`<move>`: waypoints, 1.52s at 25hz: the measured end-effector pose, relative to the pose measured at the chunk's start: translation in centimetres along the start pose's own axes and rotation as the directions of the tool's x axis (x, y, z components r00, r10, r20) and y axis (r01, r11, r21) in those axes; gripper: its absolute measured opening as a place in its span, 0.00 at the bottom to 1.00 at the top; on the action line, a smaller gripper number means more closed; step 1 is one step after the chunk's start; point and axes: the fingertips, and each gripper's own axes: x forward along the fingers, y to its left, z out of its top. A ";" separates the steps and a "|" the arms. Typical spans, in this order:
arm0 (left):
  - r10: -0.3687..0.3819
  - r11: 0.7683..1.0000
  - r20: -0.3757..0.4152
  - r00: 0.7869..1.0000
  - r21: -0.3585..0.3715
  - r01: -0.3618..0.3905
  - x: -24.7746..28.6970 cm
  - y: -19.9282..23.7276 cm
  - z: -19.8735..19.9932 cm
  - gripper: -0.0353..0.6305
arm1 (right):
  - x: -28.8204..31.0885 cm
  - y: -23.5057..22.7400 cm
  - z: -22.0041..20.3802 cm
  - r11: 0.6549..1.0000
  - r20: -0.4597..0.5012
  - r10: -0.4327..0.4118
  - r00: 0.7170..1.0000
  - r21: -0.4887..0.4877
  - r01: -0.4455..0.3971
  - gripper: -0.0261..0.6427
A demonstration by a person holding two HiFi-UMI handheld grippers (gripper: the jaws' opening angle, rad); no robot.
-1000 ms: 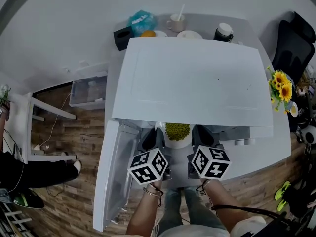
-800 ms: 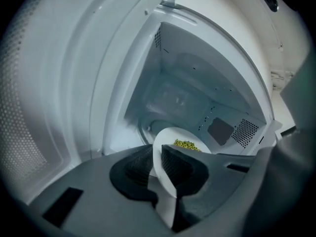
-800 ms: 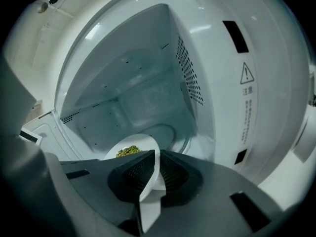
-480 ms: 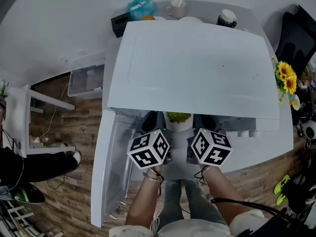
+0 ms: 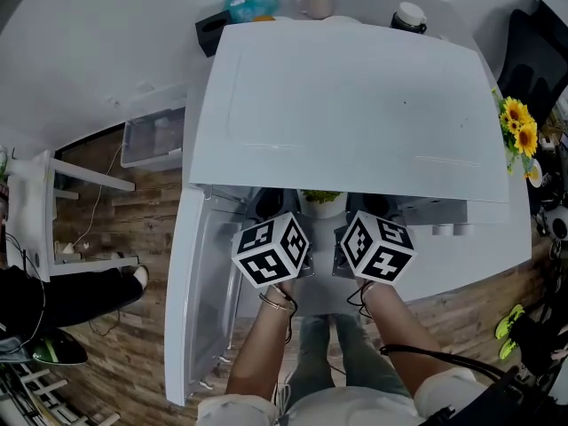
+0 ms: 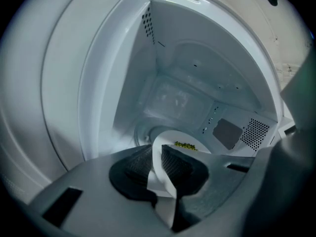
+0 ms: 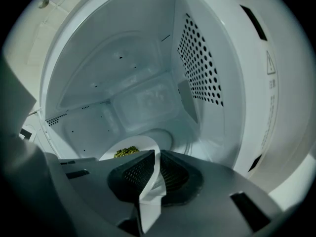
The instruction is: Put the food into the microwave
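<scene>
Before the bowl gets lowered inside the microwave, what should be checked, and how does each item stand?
1. Door swung open, out of the path: ok.
2. Left gripper shut on the bowl rim: ok.
3. Right gripper shut on the opposite rim: ok.
4. Green food inside the bowl: ok.
5. Cavity floor ahead free of other things: ok.
6. Bowl resting on that floor: cannot tell.
</scene>
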 end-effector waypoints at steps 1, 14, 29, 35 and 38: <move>0.002 1.000 -0.001 1.000 0.004 -0.002 0.1 0.0 0.1 0.14 | 0.1 0.0 0.0 1.000 -0.001 0.000 1.000 0.001 0.000 0.11; 0.000 1.000 0.019 1.000 0.020 -0.001 1.3 0.0 -0.1 0.14 | 1.0 -0.3 -0.2 1.000 0.001 -0.013 1.000 0.020 0.013 0.11; 0.025 0.998 0.081 0.996 0.047 -0.029 -1.7 -1.1 0.0 0.14 | -1.4 0.1 0.0 1.000 0.038 0.022 0.999 -0.006 -0.022 0.11; 0.002 0.998 0.053 0.999 0.066 -0.005 -4.2 -2.6 -1.5 0.14 | -3.4 0.6 -0.4 0.996 0.016 0.072 0.997 -0.057 -0.071 0.09; -0.001 0.997 0.041 0.999 0.081 -0.003 -6.0 -3.0 -2.3 0.06 | -4.9 1.1 -1.1 0.990 -0.012 0.101 0.995 -0.100 -0.102 0.06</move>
